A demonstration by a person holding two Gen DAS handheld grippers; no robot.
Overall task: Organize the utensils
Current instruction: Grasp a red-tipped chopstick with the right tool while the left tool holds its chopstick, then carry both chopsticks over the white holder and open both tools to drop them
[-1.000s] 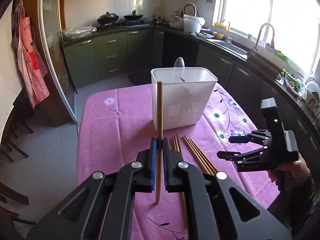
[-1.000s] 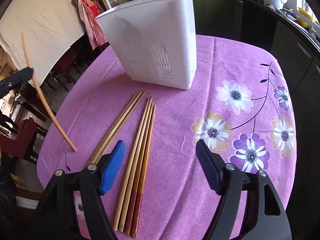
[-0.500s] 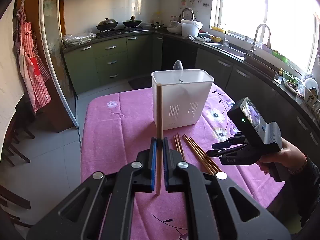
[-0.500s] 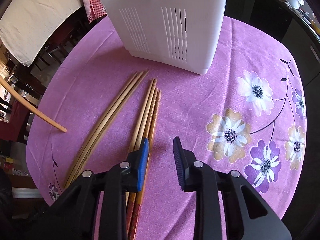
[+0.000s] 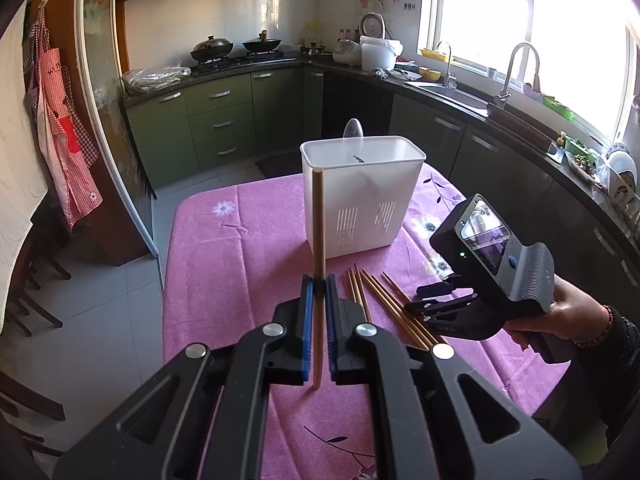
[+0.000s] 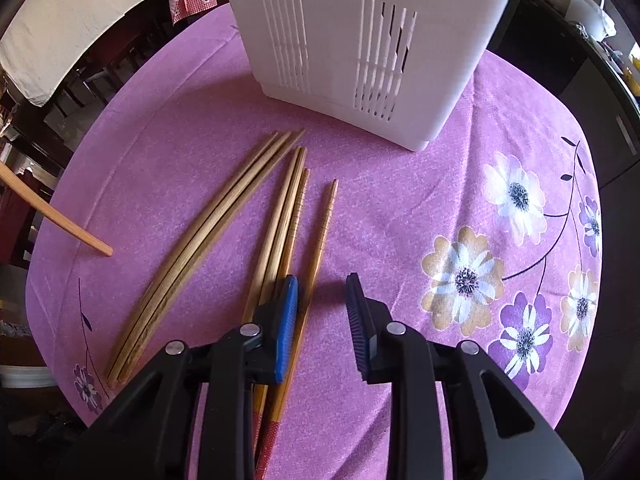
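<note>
One tablecloth: pink, floral, carries everything.
White holder: far centre, open-topped, likely the chopsticks' destination; a spoon stands inside.
Right gripper: jaws narrowly parted, empty, low over loose chopsticks.
Left gripper: jaws clamp one chopstick upright, seemingly for dropping in.
Writing: none legible.

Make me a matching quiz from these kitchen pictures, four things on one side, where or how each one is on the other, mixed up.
1. left gripper
2. right gripper
3. white utensil holder
4. spoon

A. standing in the holder
B. open, low over the loose chopsticks
C. upright on the pink tablecloth
D. shut on one chopstick

Pairs: 1-D, 2-B, 3-C, 4-A
</note>
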